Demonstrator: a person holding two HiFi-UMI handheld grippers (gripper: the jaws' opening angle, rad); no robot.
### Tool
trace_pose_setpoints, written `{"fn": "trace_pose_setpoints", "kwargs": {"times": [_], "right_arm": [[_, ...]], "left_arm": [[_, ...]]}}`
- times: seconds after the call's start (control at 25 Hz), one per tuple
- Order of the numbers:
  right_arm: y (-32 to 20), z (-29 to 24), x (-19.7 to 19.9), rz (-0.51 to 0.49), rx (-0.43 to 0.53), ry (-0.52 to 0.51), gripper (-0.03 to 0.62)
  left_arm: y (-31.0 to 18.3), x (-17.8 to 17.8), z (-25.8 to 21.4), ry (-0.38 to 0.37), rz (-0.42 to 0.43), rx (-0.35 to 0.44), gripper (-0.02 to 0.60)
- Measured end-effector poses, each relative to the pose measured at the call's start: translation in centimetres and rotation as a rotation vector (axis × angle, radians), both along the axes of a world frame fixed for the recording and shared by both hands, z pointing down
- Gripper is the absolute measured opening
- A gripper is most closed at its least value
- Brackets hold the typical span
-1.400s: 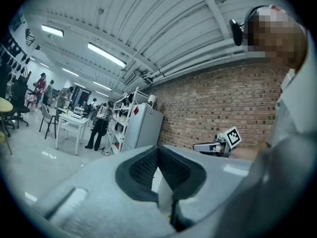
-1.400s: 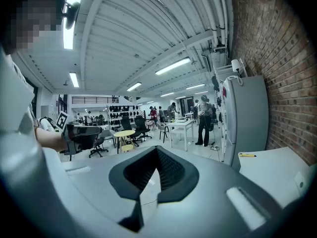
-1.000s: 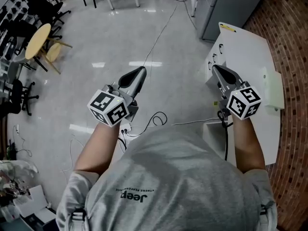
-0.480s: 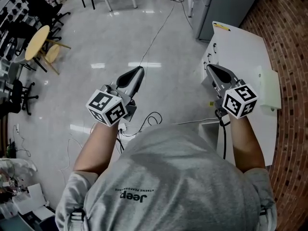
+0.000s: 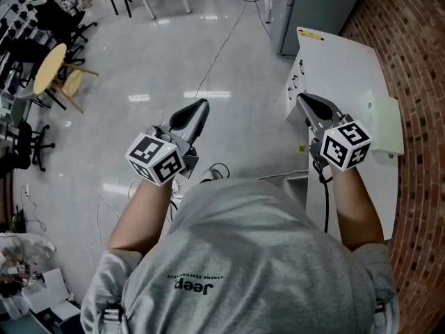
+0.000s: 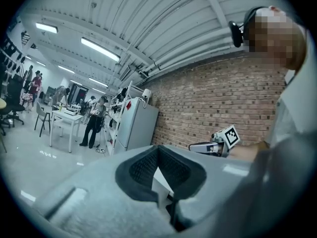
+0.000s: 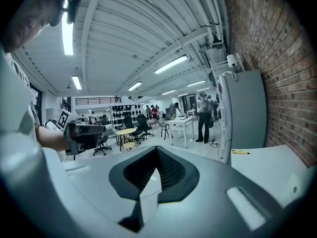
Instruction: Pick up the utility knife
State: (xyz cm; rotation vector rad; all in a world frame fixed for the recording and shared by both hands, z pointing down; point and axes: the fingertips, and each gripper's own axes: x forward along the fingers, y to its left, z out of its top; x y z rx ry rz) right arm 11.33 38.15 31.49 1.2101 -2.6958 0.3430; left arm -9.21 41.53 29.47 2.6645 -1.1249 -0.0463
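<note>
A small yellow object (image 5: 311, 36) that may be the utility knife lies at the far end of the white table (image 5: 348, 68); the right gripper view shows the yellow object (image 7: 239, 152) on the tabletop ahead to the right. My right gripper (image 5: 300, 98) is held over the table's left edge, far short of it, jaws together and empty (image 7: 157, 148). My left gripper (image 5: 202, 104) hangs over the floor, jaws also together with nothing held (image 6: 158, 147). Each gripper view shows the other gripper off to the side.
A grey-white fridge (image 5: 316, 2) stands past the table's far end. The brick wall (image 5: 417, 61) runs along the right. A pale boxy item (image 5: 388, 125) sits on the table's right side. Cables (image 5: 222, 54) trail on the floor. Chairs and a round yellow table (image 5: 52, 62) stand far left.
The person and both grippers have moved forward. The table has drifted left in the head view, so the right gripper is now over its left edge. Both jaws remain together.
</note>
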Motion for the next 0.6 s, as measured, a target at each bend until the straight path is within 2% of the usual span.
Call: {"fn": "trace_pose_setpoints", "kwargs": {"times": [0.32, 0.6], "right_arm": [[-6.0, 0.6, -0.9, 0.037, -0.008, 0.014, 0.009], [-16.6, 0.7, -3.8, 0.088, 0.014, 0.031, 0.01]], "left_arm": [[-6.7, -0.4, 1.8, 0.016, 0.046, -0.027, 0.0], [-18.4, -2.6, 3.1, 0.06, 0.129, -0.022, 0.0]]}}
